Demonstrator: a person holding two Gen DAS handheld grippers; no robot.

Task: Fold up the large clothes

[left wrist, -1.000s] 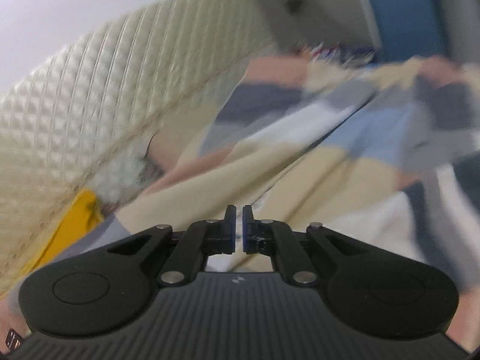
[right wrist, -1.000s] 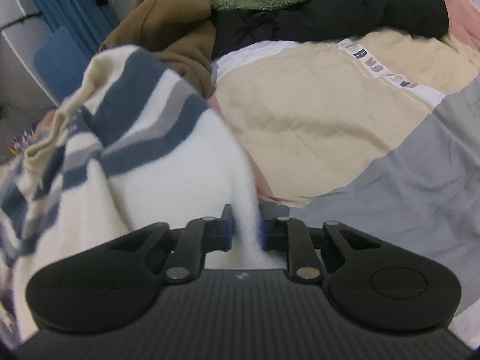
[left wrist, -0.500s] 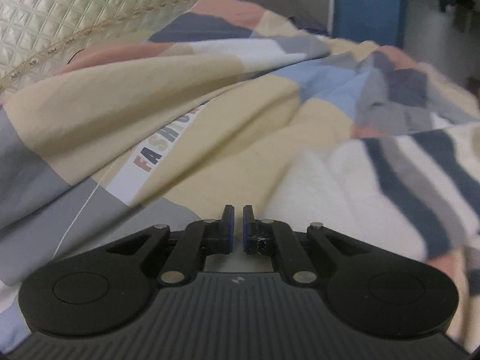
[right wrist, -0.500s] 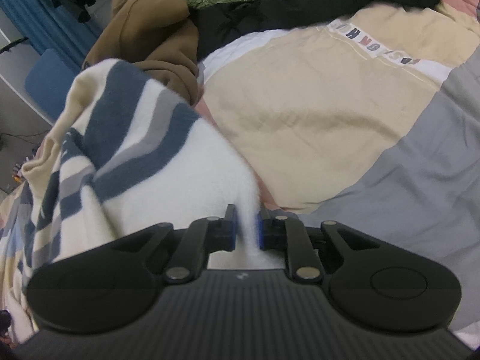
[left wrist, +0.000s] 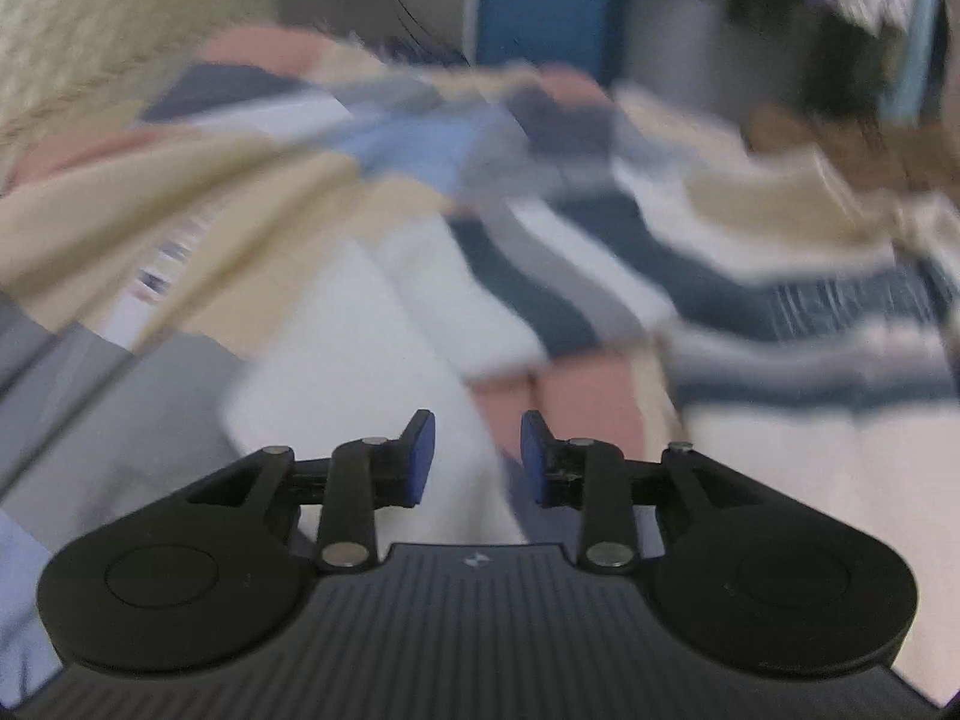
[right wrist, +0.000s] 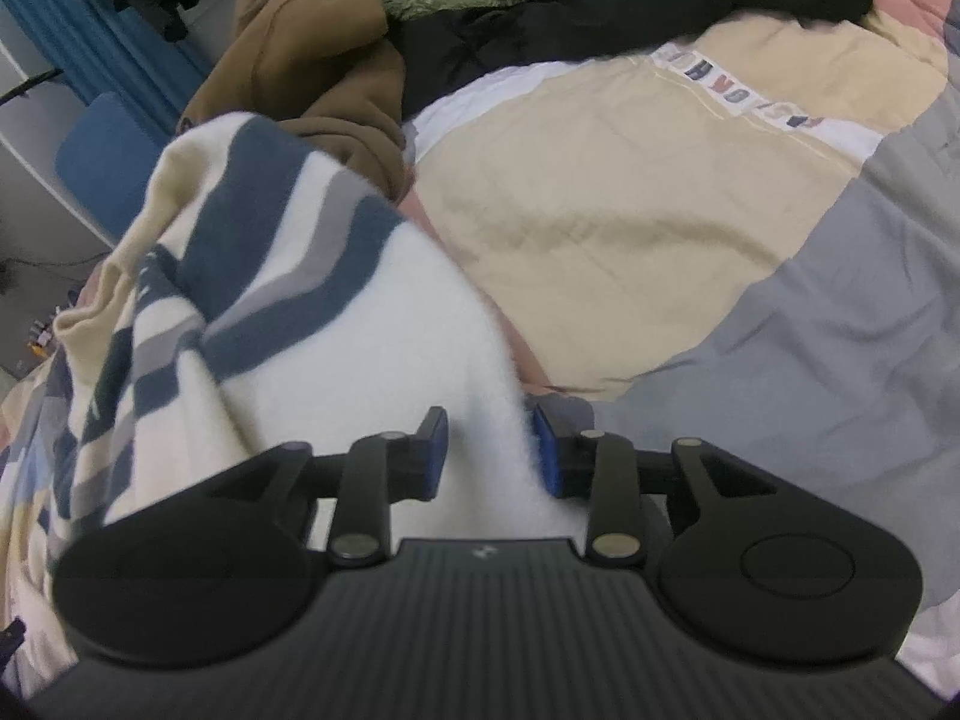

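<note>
Sweater [right wrist: 252, 276] lies heaped on the quilt [right wrist: 630, 210] near the bed's foot edge as both grippers let go: left gripper [left wrist: 470, 459] jaws now apart and empty, right gripper [right wrist: 491, 450] jaws parted around white cloth, this fold laid down.

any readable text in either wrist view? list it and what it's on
White strip on the patchwork quilt, right wrist view: coloured block letters, upside down and too distorted to read with confidence.
White strip on the same quilt, left wrist view: print blurred by motion, unreadable.
Striped sweater: no text visible.
</note>
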